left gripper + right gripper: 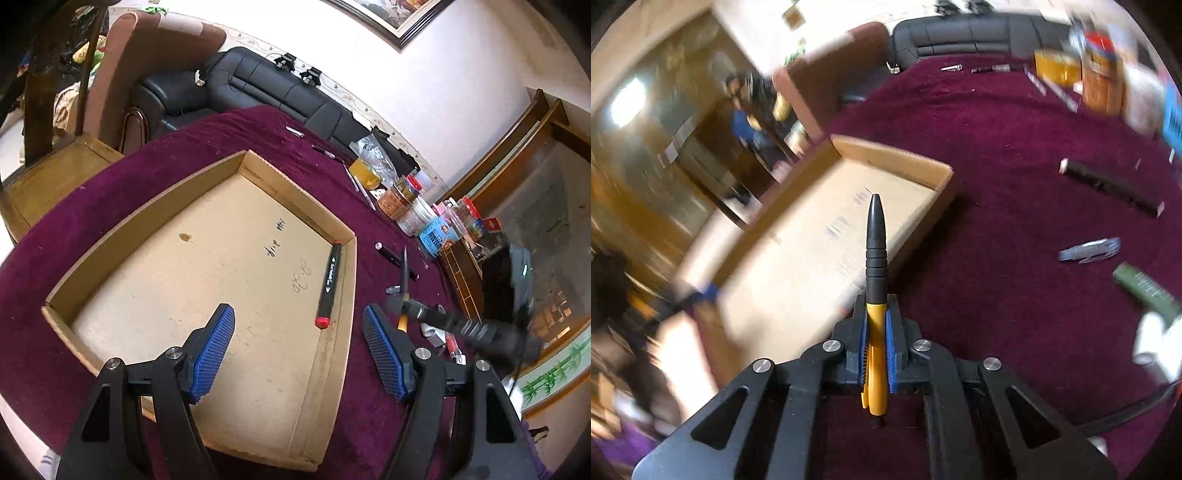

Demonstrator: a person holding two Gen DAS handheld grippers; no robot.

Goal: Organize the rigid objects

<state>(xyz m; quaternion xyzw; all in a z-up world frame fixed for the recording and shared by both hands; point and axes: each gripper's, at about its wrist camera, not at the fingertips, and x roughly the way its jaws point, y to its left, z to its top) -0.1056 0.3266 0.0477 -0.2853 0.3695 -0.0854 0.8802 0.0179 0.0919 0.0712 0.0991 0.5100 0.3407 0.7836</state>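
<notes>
Yellow-black pen (pixel 875 280) clamped in right hand-held gripper (pixel 876 314); left hand-held gripper (pixel 299 317) apart over cardboard tray (pixel 155 221)

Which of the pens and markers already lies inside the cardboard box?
The black marker with the red cap, lying along the cardboard box's right wall. The yellow pen is in the right gripper; the others lie on the purple cloth.

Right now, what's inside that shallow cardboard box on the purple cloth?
Inside the cardboard box lies one black marker with a red cap, along the right wall, plus handwriting on the floor. The left gripper covers part of the near floor.
</notes>
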